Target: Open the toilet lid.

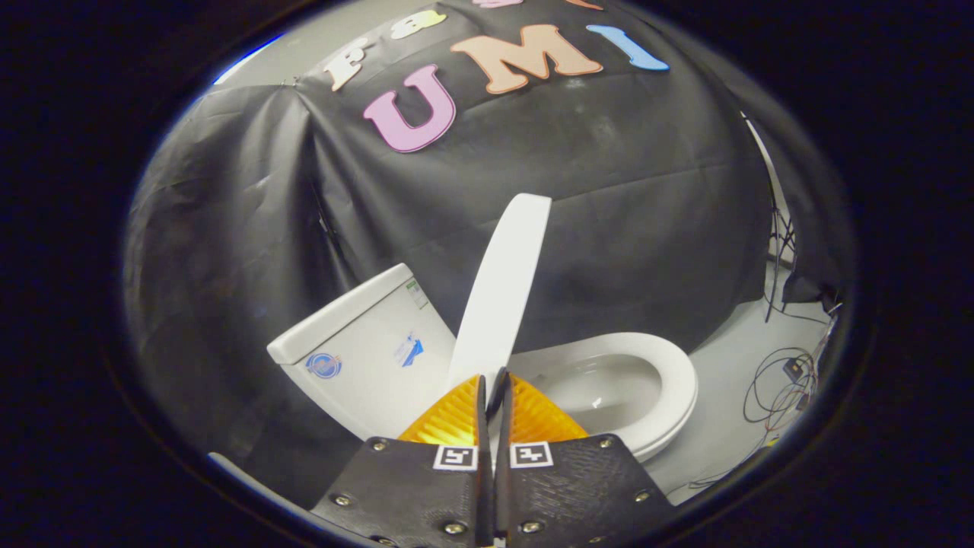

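The toilet lid (502, 293) stands nearly upright, at twelve o'clock from the hand-held gripper (493, 380). The fingers are pinched nearly closed on the lid's lower edge. Next, I judge: tip it toward the tank (365, 342), then release.

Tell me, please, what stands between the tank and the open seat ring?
In the gripper view, the raised lid stands on edge between the tank and the seat ring; its lower edge sits just ahead of the nearly closed fingers.
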The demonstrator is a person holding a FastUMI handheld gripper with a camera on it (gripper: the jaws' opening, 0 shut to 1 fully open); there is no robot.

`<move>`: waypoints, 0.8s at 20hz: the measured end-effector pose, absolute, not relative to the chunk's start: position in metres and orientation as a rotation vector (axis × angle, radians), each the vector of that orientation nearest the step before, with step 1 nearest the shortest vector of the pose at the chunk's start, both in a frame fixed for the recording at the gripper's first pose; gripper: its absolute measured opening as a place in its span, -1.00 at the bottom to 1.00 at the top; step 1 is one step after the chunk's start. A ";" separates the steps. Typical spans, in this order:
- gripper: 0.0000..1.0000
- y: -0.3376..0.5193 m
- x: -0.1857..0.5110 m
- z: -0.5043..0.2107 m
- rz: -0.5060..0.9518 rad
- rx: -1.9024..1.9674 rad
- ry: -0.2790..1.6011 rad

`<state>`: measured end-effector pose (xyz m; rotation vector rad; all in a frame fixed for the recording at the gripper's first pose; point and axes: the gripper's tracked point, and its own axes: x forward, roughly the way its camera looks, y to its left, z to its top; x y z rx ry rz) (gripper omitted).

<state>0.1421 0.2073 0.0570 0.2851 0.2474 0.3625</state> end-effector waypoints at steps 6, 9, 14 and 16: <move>-0.97 0.219 0.142 0.065 0.365 0.230 0.222; -0.97 0.221 0.143 0.066 0.363 0.243 0.217; -0.97 0.221 0.145 0.065 0.332 0.248 0.205; -0.97 0.219 0.146 0.062 0.300 0.210 0.201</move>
